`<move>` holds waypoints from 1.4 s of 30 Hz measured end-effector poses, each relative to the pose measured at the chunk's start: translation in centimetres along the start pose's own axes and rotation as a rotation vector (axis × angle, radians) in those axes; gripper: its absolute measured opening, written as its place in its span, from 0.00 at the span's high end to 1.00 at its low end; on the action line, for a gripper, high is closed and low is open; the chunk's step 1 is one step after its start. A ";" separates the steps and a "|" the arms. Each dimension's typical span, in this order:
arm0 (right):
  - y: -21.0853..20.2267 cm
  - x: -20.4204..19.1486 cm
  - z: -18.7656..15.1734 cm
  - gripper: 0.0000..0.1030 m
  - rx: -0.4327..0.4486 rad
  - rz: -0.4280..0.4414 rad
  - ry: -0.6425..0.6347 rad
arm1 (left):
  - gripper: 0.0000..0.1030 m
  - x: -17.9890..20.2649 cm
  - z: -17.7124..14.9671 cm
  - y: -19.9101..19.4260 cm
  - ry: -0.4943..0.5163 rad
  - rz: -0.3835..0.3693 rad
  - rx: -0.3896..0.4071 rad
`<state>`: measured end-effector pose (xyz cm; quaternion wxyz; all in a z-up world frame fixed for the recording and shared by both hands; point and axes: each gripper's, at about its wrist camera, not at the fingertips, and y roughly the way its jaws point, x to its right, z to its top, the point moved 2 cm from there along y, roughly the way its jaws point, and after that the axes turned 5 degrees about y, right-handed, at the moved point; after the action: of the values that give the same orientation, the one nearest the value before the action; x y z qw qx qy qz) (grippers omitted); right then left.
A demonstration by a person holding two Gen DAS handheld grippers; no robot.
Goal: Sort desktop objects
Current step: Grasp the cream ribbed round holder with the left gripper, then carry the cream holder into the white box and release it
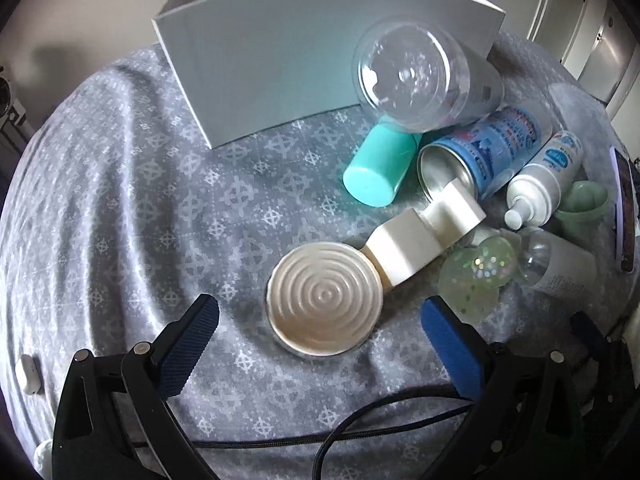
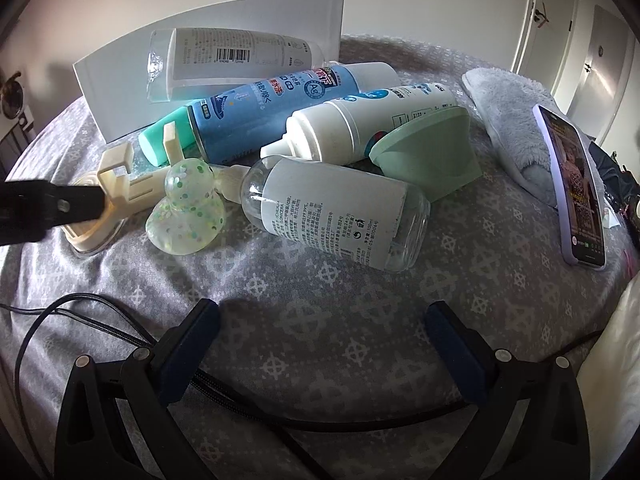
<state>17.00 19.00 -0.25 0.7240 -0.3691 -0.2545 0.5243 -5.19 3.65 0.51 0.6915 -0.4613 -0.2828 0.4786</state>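
Observation:
A cream suction-cup holder (image 1: 324, 300) lies on the patterned cloth just ahead of my open left gripper (image 1: 320, 316); it also shows in the right wrist view (image 2: 116, 192), with a left finger beside it. Behind it lie a teal cap (image 1: 376, 172), a blue spray can (image 1: 480, 152), a white spray bottle (image 1: 544, 176), a clear bottle (image 1: 420, 76) and a speckled clear duck (image 2: 188, 212). My right gripper (image 2: 320, 320) is open and empty, short of a clear labelled bottle (image 2: 332, 216).
A white open box (image 1: 280, 60) stands at the back. A pale green funnel-shaped cup (image 2: 428, 152), a folded towel (image 2: 508, 120) and a phone (image 2: 572, 184) lie to the right. A black cable (image 2: 120, 336) runs across the cloth near both grippers.

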 end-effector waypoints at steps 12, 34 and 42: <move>0.0 -0.1 0.0 0.00 0.017 -0.010 0.004 | 0.15 0.8 1.1 1.6 0.034 -0.011 -0.014; 0.0 -0.1 0.0 0.00 0.018 -0.009 0.005 | 0.54 -1.3 -0.3 -6.9 0.009 -0.145 0.118; 0.0 -0.1 0.0 0.00 0.018 -0.010 0.005 | 0.54 -1.1 0.9 -9.6 0.015 -0.160 0.195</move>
<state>16.97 18.88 -0.24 0.7305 -0.3625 -0.2496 0.5222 -2.49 1.87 9.66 0.7710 -0.3714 -0.2659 0.4437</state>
